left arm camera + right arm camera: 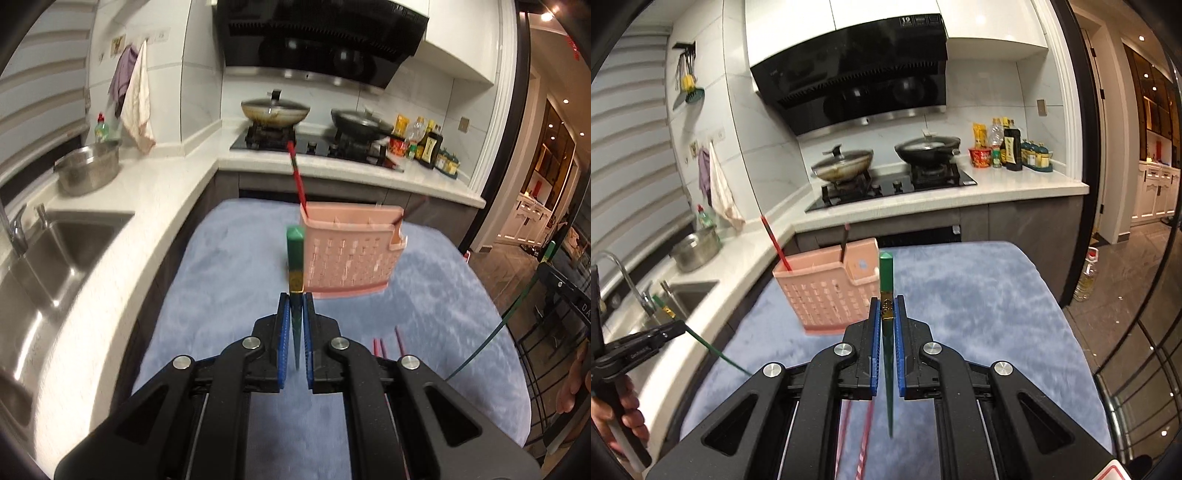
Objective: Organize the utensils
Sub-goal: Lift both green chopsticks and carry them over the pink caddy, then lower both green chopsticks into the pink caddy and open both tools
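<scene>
A pink slotted holder (351, 251) stands upright on a blue cloth (229, 295) covering the table, with a red chopstick (297, 173) leaning out of its left end and a darker stick (843, 242) standing in a compartment further right. Behind the table run a white counter (166, 184), a sink (55, 251), a steel pot (88, 170) and a stove with two covered pans (275, 110). Nothing lies between either gripper and the holder. The left wrist view shows loose red chopsticks (388, 345) lying on the cloth beside the left gripper (296, 302). The right wrist view shows a hand (626, 406) on the other gripper's handle at the left edge. The left gripper is clamped on a green chopstick (295, 254), its thick end rising above the pads. The right gripper (887, 306) is likewise clamped on a second green chopstick (885, 273), just right of the holder.
</scene>
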